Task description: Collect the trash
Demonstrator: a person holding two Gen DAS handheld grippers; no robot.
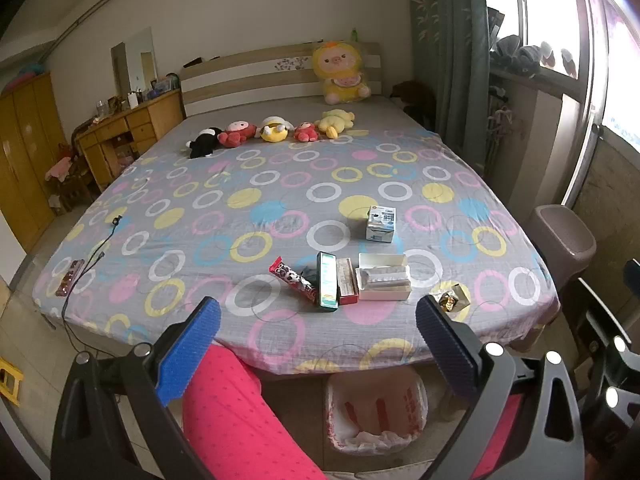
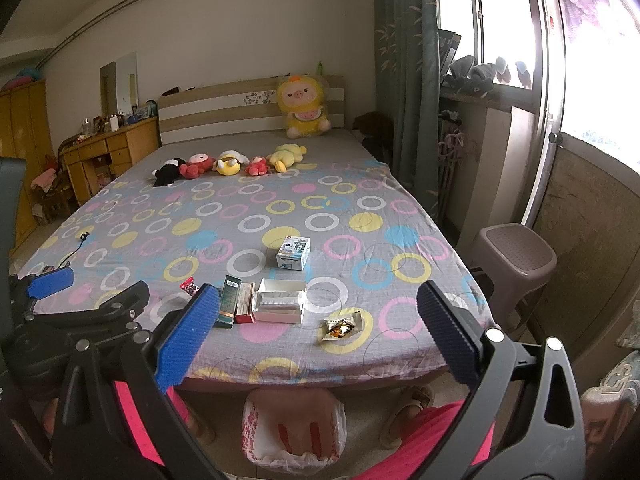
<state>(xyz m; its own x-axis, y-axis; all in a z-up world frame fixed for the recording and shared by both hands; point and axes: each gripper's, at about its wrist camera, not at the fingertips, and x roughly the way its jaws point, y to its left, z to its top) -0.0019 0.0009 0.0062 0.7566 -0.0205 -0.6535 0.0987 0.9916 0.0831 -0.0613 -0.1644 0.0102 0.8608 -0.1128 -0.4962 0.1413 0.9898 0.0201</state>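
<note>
The crumpled snack wrapper [image 2: 341, 326] lies at twelve o'clock between the right tool's [image 2: 316, 340] spread fingers (left tool [image 1: 318, 344] likewise spread, empty), so it is nearer.

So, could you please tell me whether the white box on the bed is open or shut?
Open: the white box has no lid on, and its pale contents show from above.
</note>
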